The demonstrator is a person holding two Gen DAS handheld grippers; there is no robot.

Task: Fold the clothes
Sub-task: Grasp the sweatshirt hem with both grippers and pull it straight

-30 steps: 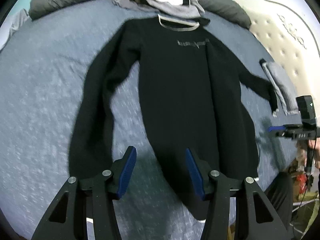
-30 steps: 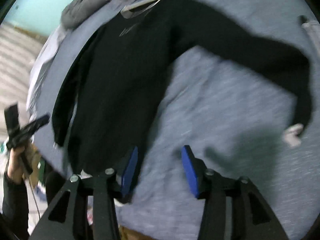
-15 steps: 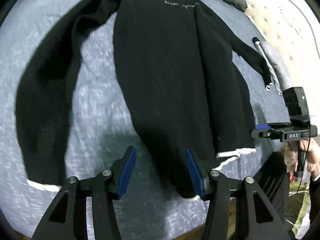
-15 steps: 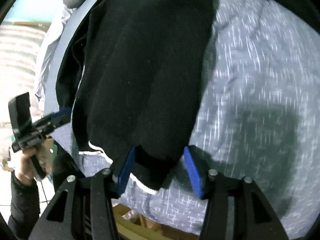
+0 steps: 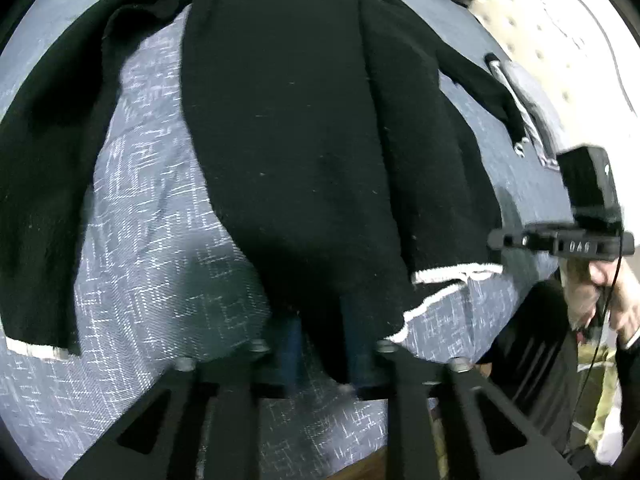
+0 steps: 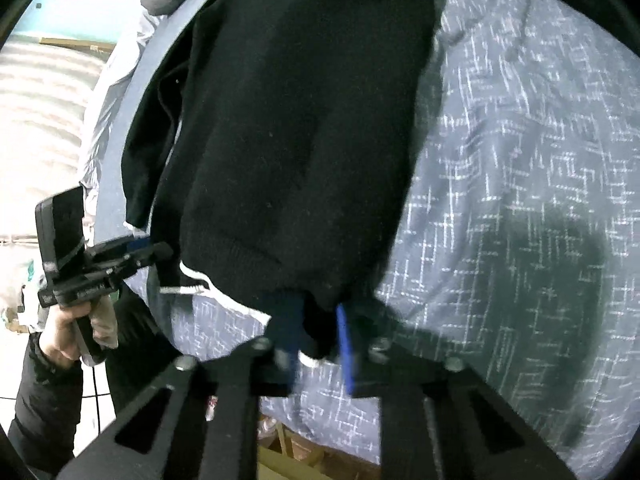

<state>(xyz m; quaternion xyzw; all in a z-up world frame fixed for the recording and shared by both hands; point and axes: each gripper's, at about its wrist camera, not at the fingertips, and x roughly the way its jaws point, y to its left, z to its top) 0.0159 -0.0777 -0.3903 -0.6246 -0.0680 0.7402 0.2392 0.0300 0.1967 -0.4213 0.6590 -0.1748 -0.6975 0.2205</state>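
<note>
I see a black sweater point(image 5: 304, 128) lying flat on the bed point(image 5: 152, 240), which has a blue-grey cover with a white broken-line pattern. Near the neck, at the top centre of the left wrist view, there is a line of pale writing, but it is too small for me to read. On the right gripper point(image 5: 560, 240), at the right edge of that view, I can read the letters "DAS" on its black bar.

The hem has a white stripe. My left gripper point(image 5: 324, 344) is at the lower centre of its view; its jaws are closing, with the hem of the sweater between the blue pads. In the right wrist view the right gripper point(image 6: 316, 336) is also closing, and the hem corner with the white stripe sits between its pads.

The near edge of the bed runs just under both grippers. One sleeve point(image 5: 44, 200) lies spread at the left of the left wrist view, with bare cover between it and the body. In the right wrist view, the right half of the frame is open bed cover.
</note>
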